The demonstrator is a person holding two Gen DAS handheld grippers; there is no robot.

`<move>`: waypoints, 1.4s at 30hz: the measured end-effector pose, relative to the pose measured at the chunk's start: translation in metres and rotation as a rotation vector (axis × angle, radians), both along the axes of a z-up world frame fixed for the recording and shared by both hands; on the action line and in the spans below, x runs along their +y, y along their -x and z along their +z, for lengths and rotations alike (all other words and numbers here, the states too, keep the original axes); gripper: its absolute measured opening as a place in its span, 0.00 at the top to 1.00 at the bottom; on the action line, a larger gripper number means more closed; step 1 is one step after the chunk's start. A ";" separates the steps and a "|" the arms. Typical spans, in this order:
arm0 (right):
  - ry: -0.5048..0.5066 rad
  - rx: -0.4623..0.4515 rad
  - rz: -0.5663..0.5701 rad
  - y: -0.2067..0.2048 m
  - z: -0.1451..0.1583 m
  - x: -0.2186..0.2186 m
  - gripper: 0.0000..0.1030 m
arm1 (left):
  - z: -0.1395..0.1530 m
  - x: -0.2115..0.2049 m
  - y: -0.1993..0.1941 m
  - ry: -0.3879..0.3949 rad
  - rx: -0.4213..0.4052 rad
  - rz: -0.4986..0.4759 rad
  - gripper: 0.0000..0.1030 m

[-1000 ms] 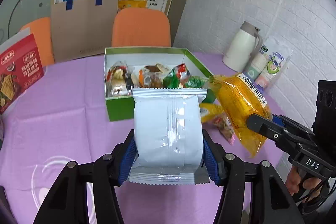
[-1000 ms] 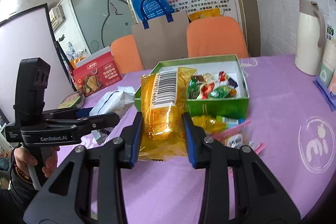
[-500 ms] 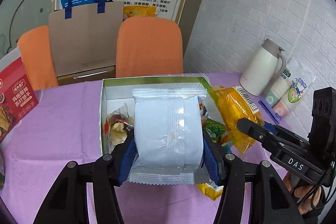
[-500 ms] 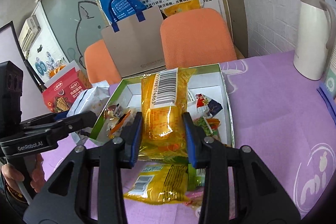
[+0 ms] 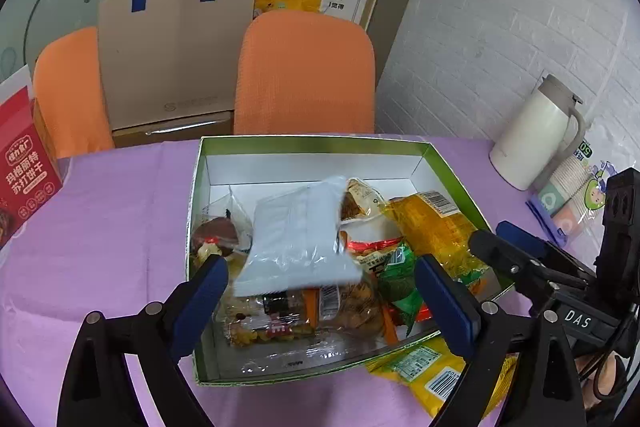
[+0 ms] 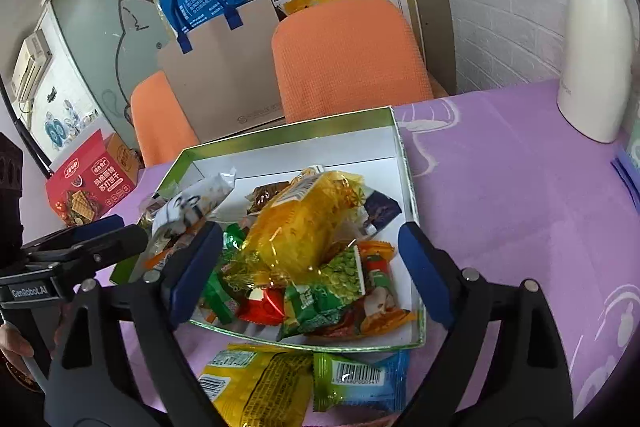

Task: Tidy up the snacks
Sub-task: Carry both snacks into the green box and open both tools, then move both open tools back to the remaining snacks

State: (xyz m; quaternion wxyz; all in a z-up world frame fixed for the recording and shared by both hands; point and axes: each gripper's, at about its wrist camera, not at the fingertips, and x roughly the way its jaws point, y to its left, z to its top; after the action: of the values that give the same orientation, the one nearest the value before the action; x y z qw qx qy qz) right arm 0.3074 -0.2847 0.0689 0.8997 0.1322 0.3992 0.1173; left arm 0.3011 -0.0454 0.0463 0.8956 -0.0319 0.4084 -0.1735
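A green box (image 5: 440, 157) (image 6: 404, 163) holds several wrapped snacks. The white packet (image 5: 298, 237) (image 6: 192, 203) lies tilted on the pile, free of my left gripper (image 5: 320, 291), whose jaws are opening wide above the box's near end. The yellow packet (image 6: 304, 223) (image 5: 440, 227) lies loose on the snacks, clear of my right gripper (image 6: 304, 277), whose jaws are also opening with nothing pressed between the pads. Each gripper shows at the other view's edge: the right gripper (image 5: 520, 263), the left gripper (image 6: 92, 247).
A yellow packet (image 6: 256, 387) and a green-blue one (image 6: 360, 383) lie on the purple cloth (image 6: 520, 207) before the box. A white thermos (image 5: 536, 135), paper cups (image 5: 568, 187), a red cracker box (image 5: 24, 171), orange chairs (image 5: 304, 75) and a paper bag (image 5: 172, 55) stand around.
Both grippers moved forward over the box and opened. The white packet dropped from the left one and the yellow packet from the right one onto the snacks in the box.
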 end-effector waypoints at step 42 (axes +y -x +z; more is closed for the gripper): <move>0.149 0.021 -0.022 0.162 -0.015 -0.009 0.17 | -0.028 0.011 0.198 0.008 0.019 -0.022 0.07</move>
State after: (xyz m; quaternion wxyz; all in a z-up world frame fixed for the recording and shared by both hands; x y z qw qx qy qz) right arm 0.1454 -0.2933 0.0541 0.9041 0.0702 0.4147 0.0761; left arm 0.1027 -0.0341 0.0182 0.8894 -0.0326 0.4167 -0.1849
